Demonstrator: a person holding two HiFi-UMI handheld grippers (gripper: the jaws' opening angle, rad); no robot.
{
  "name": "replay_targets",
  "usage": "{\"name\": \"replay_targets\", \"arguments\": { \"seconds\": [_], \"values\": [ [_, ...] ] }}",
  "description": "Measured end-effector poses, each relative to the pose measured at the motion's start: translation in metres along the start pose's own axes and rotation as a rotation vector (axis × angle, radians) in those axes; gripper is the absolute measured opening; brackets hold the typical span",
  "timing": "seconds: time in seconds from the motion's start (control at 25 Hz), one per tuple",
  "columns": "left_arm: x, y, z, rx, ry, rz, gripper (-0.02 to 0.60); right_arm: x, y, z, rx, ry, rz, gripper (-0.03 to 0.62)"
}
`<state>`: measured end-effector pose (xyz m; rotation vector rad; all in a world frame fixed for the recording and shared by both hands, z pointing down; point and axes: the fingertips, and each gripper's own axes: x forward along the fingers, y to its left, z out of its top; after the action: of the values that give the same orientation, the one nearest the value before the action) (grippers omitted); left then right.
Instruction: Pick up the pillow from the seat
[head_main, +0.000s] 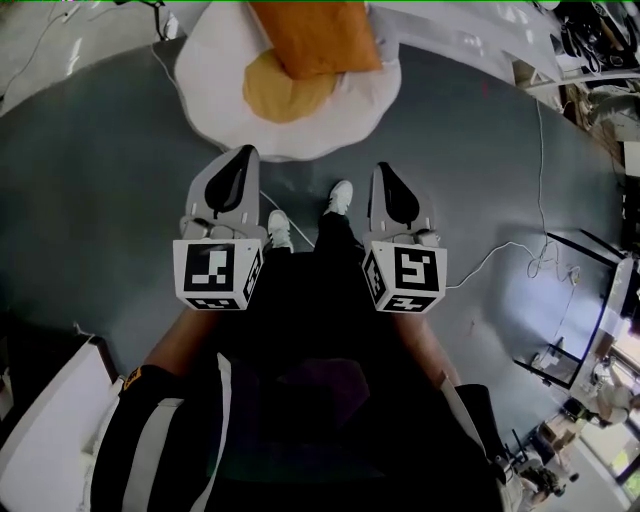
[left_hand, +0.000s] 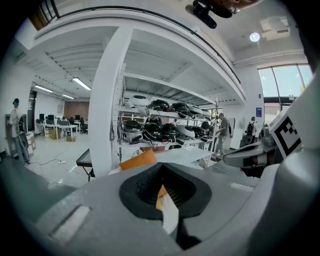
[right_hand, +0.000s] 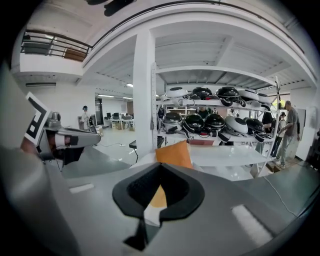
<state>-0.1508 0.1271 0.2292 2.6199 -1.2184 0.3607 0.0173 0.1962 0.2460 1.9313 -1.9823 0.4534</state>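
An orange pillow (head_main: 315, 35) leans at the back of a white, egg-shaped floor seat (head_main: 215, 80) that has a yellow round cushion (head_main: 280, 92) in its middle. Both grippers are held side by side short of the seat's near edge, apart from the pillow. My left gripper (head_main: 243, 150) is shut and empty, and my right gripper (head_main: 385, 167) is shut and empty too. In the left gripper view the pillow (left_hand: 139, 160) shows just beyond the closed jaws. The right gripper view has the pillow (right_hand: 174, 154) straight ahead over its jaws.
A white pillar (right_hand: 144, 100) and a rack of helmets (right_hand: 215, 120) stand behind the seat. White cables (head_main: 520, 250) trail over the grey floor, and a low table (head_main: 585, 320) is at the right. People stand far off (left_hand: 17, 130). My shoes (head_main: 338, 197) are near the seat.
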Motion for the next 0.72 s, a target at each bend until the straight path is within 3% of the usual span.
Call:
{"name": "replay_targets", "arguments": {
  "seconds": [0.72],
  "values": [
    [0.138, -0.033, 0.019, -0.033, 0.055, 0.167, -0.003, 0.117, -0.120, 0.027, -0.047, 0.022, 0.164, 0.002]
  ]
}}
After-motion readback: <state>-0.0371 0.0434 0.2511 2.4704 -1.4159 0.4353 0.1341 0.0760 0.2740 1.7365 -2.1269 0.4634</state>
